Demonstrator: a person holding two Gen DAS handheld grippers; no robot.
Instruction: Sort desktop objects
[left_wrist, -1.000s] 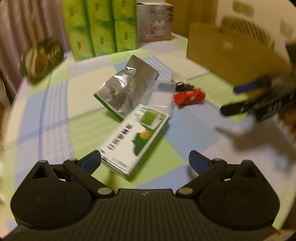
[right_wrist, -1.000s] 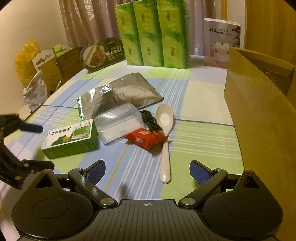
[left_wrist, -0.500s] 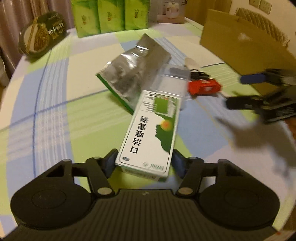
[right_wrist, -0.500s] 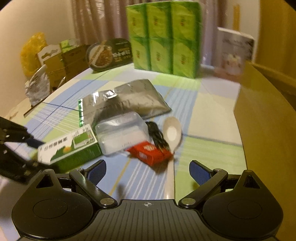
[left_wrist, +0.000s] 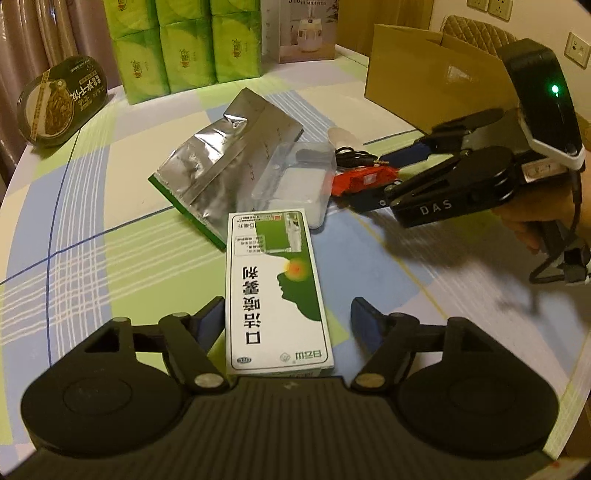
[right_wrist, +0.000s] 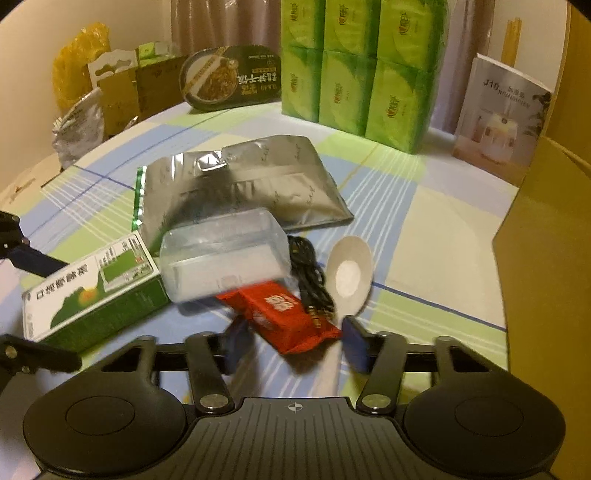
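Note:
A green-and-white medicine box (left_wrist: 273, 291) lies lengthwise on the checked cloth between the fingers of my left gripper (left_wrist: 288, 317). Those jaws are opening: the left pad sits at the box's side and a gap shows at the right pad. My right gripper (right_wrist: 291, 339) straddles a red snack packet (right_wrist: 284, 310), and its jaws are closing with the pads just off the packet's edges. The left wrist view shows the same packet (left_wrist: 365, 179) between the right gripper (left_wrist: 373, 181) fingers. A person's hand holds that gripper at the right edge.
A silver foil bag (right_wrist: 240, 184), a clear plastic box (right_wrist: 225, 258), a black cable (right_wrist: 310, 273) and a white spoon (right_wrist: 349, 277) crowd behind the packet. A cardboard box (right_wrist: 546, 258) walls the right side. Green tissue packs (left_wrist: 177, 48) and a noodle bowl (left_wrist: 62, 99) stand at the back.
The left jaws closed in on the medicine box, which turned lengthwise, then widened again. The right gripper moved down and forward to the red packet and narrowed its jaws around it.

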